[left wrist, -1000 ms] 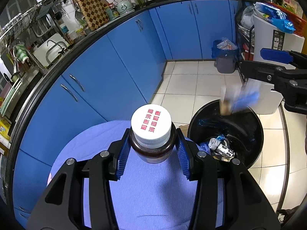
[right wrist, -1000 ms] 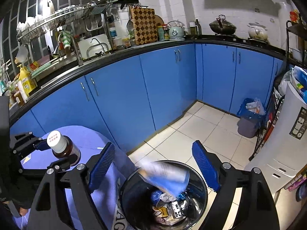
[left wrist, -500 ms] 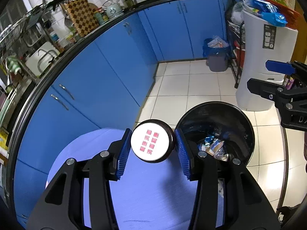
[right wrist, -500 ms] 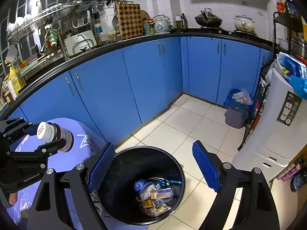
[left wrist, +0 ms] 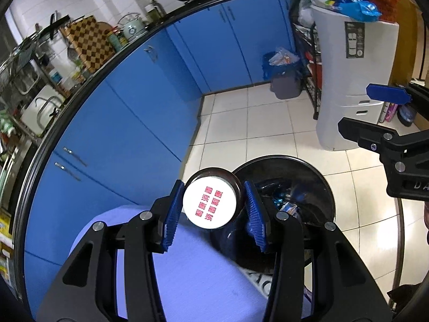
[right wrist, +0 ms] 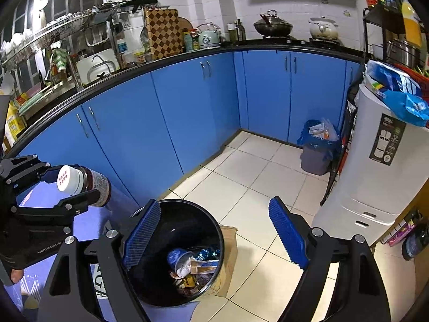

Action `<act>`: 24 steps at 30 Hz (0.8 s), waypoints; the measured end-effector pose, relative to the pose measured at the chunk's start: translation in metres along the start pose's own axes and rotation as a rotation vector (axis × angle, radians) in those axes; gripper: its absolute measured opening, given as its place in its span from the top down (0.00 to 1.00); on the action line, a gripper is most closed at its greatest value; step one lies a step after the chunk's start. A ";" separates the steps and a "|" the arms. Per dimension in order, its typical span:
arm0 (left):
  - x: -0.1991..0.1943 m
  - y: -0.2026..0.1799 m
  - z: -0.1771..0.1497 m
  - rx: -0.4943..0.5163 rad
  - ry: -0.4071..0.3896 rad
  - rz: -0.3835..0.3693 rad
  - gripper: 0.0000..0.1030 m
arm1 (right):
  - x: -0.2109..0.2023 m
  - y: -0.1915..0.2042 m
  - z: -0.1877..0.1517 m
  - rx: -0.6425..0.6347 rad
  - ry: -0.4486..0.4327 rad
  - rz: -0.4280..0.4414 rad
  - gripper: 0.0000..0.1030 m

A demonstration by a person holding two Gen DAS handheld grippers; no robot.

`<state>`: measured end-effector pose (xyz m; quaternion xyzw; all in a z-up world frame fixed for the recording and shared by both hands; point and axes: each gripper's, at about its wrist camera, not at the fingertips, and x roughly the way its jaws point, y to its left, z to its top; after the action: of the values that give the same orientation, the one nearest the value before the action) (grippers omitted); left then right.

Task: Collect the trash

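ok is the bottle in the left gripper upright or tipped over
Tipped. In the right wrist view the bottle lies nearly sideways in the left gripper, white cap pointing away from the bin.

The bottle (left wrist: pixel 211 204) hides part of the bin (left wrist: pixel 316 177), seemingly.

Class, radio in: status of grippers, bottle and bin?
Left gripper shut on bottle, tilted toward bin. Right gripper open, empty, over bin. Nothing blocking.

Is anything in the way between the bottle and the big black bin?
Nothing visible. The left claw holds the bottle tipped sideways beside the open black bin. The right claw is open above the bin, holding nothing.
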<state>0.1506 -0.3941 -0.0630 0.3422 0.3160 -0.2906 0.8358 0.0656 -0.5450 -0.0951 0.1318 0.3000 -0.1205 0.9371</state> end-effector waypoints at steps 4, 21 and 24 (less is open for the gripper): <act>0.001 -0.007 0.007 0.024 -0.024 0.026 0.42 | 0.001 -0.009 0.000 0.014 0.002 -0.004 0.21; -0.002 -0.009 0.009 0.020 -0.034 0.042 0.03 | 0.001 -0.015 -0.004 0.044 0.001 0.012 0.21; -0.002 -0.009 0.008 0.019 -0.023 0.038 0.03 | 0.000 -0.016 -0.004 0.040 0.000 0.014 0.21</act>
<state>0.1456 -0.4051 -0.0605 0.3527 0.2972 -0.2815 0.8415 0.0591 -0.5593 -0.1011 0.1528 0.2967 -0.1200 0.9350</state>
